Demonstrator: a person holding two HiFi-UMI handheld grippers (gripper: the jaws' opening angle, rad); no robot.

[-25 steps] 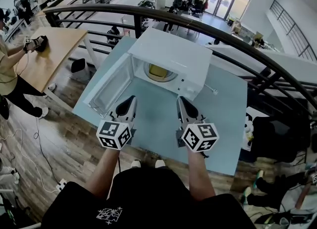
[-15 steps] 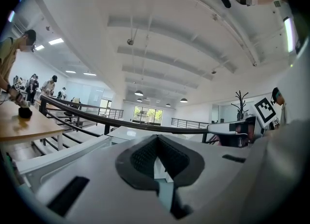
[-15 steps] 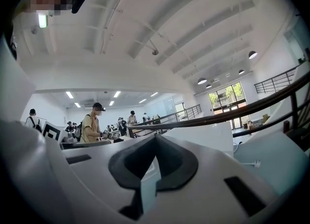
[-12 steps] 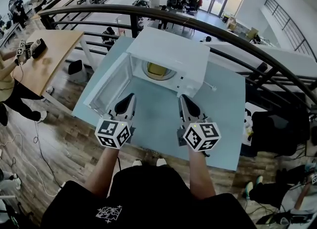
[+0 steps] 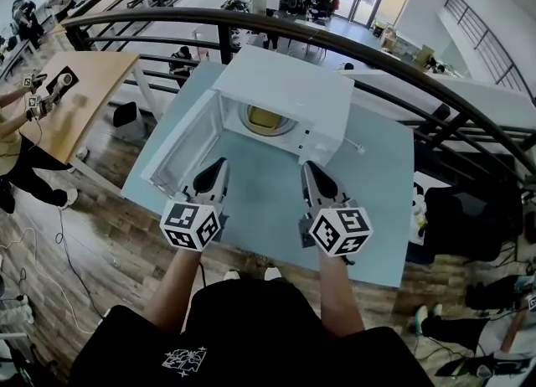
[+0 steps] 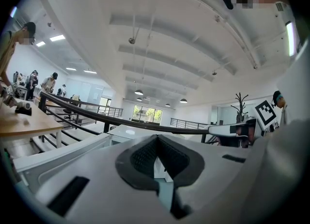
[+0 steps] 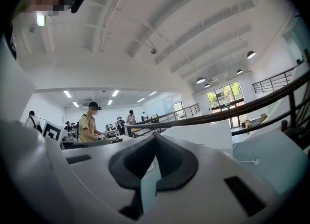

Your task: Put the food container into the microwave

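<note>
The white microwave [image 5: 285, 92] stands on the light blue table [image 5: 377, 184] with its door [image 5: 188, 147] swung wide to the left. Inside, on the turntable, sits a yellow food container [image 5: 266, 117]. My left gripper [image 5: 216, 165] hovers over the table just in front of the open door, shut with nothing in it. My right gripper [image 5: 311, 167] hangs level with it before the microwave's right front corner, also shut and empty. In the left gripper view the left gripper [image 6: 157, 138] points at the microwave; in the right gripper view the right gripper [image 7: 155, 138] does likewise.
A dark curved railing [image 5: 402, 67] runs right behind the microwave, with a drop to a lower floor beyond. The microwave's loose plug [image 5: 362, 149] lies on the table at its right. A wooden table [image 5: 84, 84] with a person beside it stands to the left.
Both grippers have stayed almost in place, shut. The person at the left wooden table has moved their hands.
</note>
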